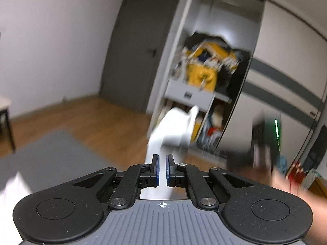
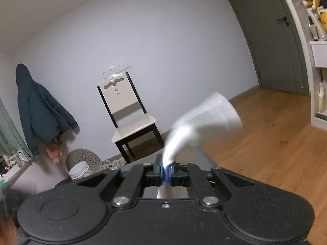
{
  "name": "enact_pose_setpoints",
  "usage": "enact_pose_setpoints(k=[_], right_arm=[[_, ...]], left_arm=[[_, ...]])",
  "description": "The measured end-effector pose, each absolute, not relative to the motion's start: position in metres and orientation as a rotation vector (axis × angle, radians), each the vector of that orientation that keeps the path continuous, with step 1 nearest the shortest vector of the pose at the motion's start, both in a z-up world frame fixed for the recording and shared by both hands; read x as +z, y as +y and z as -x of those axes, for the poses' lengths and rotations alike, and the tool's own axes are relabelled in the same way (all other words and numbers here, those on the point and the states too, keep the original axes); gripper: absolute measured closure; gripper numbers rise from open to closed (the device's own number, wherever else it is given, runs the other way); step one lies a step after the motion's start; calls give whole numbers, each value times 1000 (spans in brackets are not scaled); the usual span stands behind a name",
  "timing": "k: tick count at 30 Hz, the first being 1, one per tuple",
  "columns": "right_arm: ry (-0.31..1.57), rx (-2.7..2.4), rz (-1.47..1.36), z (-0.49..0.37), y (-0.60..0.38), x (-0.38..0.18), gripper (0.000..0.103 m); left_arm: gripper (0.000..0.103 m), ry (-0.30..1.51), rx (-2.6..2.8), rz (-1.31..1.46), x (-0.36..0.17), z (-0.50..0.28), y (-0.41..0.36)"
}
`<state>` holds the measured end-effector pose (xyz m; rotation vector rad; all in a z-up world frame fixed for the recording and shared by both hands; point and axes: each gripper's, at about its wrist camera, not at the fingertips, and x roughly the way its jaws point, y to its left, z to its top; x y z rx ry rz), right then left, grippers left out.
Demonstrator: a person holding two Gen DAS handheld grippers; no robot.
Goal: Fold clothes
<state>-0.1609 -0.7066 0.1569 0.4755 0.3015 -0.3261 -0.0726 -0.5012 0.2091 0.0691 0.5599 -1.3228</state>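
Both of my grippers are up in the air and the white garment is up with them, off whatever surface it will be folded on and blurred with motion. My right gripper has its blue fingers pressed together on a bunched edge of the cloth, which streams up and away from the pinch toward the wooden floor side of the room. My left gripper looks different: its fingers stand slightly apart with white fabric running through the gap, so I cannot tell whether that side truly grips or the cloth merely passes between. Holding two separated points like this makes sense to me, since it lets the garment hang and spread so I can find its shape before laying it flat. From the left view I see my right gripper as a dark smear near the open wardrobe, just beside the cloth. A grey mat lies low on the left, likely the landing spot. Folding proper, I judge, has not begun.
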Motion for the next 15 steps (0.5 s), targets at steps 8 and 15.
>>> enact_pose_setpoints(k=[8,15], right_arm=[[427,-459,-432,74,-731,159,98],[682,-535,-322,7,-724,89,31]], left_arm=[[99,700,-1233,-203,75,106,-437],[99,743,-1115,-242,24,123,-427]])
